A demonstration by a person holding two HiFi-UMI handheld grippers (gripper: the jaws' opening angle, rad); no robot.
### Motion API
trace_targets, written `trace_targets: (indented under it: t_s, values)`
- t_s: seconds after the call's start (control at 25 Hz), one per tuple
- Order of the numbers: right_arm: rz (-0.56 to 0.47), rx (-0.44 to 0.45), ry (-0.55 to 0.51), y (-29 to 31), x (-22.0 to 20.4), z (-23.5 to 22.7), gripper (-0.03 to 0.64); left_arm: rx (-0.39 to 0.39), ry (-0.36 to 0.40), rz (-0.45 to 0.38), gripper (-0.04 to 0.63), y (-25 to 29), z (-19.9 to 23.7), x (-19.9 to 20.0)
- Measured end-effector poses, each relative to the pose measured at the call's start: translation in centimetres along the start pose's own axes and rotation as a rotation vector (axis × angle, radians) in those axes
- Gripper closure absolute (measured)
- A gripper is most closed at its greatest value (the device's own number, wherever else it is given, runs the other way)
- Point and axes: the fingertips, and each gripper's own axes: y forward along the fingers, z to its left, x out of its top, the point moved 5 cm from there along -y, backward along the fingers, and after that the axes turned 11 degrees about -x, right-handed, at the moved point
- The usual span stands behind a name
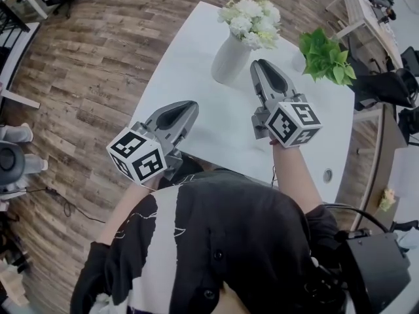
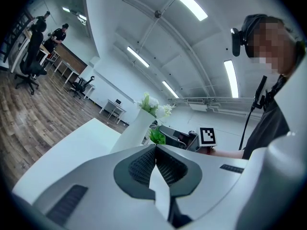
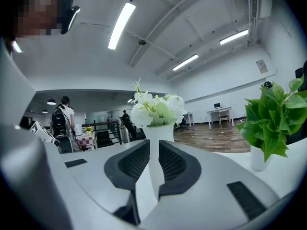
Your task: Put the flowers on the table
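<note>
Closest to us is our dark shirt [image 1: 216, 241], then both tongs out over the table [image 1: 196, 70]. Left tongs [image 1: 188, 108] are pinched shut and empty. Right tongs [image 1: 262, 66] show only a thin slit with nothing in it. Flowers [image 1: 252, 17] stand in their vase [image 1: 229, 61] on the table, just ahead-left of the right tongs, so the job looks done. Our worry is that the tall vase looks top-heavy, and a sideways swing of the right tongs could tip it. Plant [image 1: 325, 56] crowds their right. There's bare table between the tongs, and its edge runs just left of the left ones.
</note>
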Motion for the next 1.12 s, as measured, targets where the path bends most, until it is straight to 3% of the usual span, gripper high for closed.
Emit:
trace_targets:
  t_s: [0.48,0.72,1.12]
  values:
    - [0.013,0.049,0.095,-4.6,0.2,-2.6,0.601,0.004,0.024,0.005,0.583,2.2,-4.4,-1.7]
    - [0.044,0.057,0.056,-8.6,0.1,-4.6,0.601,0.029,0.058,0.011,0.583,3.5,-8.4,-3.2]
    - [0.057,0.129,0.003,-17.7,-0.7,-6.5,0.601,0.107,0.123,-0.064,0.583,3.4,-15.3,-4.6]
